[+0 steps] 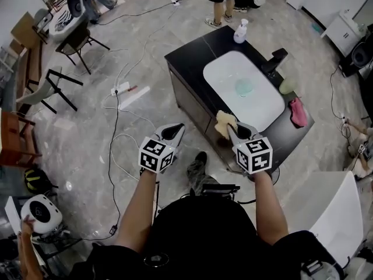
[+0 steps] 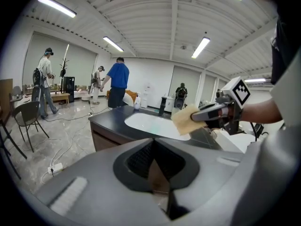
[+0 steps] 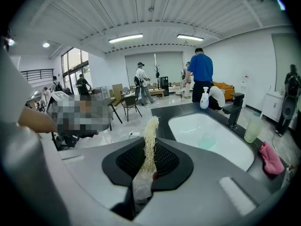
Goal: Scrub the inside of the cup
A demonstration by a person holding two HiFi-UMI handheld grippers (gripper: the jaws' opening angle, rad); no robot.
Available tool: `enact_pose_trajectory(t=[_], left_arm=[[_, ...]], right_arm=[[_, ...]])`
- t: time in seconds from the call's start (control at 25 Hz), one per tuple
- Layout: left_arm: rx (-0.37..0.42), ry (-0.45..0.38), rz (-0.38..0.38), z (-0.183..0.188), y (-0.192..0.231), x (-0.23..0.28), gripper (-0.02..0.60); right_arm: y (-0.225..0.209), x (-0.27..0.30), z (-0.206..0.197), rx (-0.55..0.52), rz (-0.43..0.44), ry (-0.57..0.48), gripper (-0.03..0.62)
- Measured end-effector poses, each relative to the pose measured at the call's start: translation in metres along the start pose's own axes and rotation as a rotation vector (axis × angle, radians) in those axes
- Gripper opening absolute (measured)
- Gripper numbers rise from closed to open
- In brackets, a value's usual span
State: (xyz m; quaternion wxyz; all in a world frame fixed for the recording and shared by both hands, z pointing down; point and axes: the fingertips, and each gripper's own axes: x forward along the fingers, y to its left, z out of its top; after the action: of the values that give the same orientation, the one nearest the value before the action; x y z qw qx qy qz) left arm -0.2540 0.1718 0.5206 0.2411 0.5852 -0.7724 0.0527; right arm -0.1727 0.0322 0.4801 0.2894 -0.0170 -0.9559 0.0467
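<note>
**Grippers**
- L gripper [image 1: 172, 133]: jaws pressed together, nothing between them. Held over the floor, near the front-left of the black counter [image 1: 186, 57], not touching it.
- R gripper [image 1: 235, 129]: jaws pinching a tan fibrous scrub pad [image 1: 224, 122]. The pad sticks out past the tips, above the counter's near edge. In the R gripper view it shows edge-on between the jaws.

**Task item**
- Translucent teal cup [image 1: 245, 87]: inside the white sink basin [image 1: 221, 69], approx. centre, well apart from both grippers.

**Counter**
- Black faucet [image 1: 274, 60] at the basin's far-right rim.
- White spray bottle [image 1: 240, 31] at the far end.
- Pink cloth [image 1: 298, 112] on the counter, right of the basin.
</note>
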Motion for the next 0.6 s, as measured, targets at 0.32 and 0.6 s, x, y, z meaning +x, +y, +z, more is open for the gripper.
enact_pose_trajectory(t=[0.32, 0.6], left_arm=[[0.034, 0.018, -0.042, 0.048, 0.047, 0.058, 0.002], [0.062, 0.03, -0.079, 0.077, 0.069, 0.103, 0.002]], right_arm=[[-0.043, 0.049, 0.037, 0.031, -0.026, -0.004, 0.043], [-0.073, 0.078, 0.056, 0.051, -0.037, -0.001, 0.043]])
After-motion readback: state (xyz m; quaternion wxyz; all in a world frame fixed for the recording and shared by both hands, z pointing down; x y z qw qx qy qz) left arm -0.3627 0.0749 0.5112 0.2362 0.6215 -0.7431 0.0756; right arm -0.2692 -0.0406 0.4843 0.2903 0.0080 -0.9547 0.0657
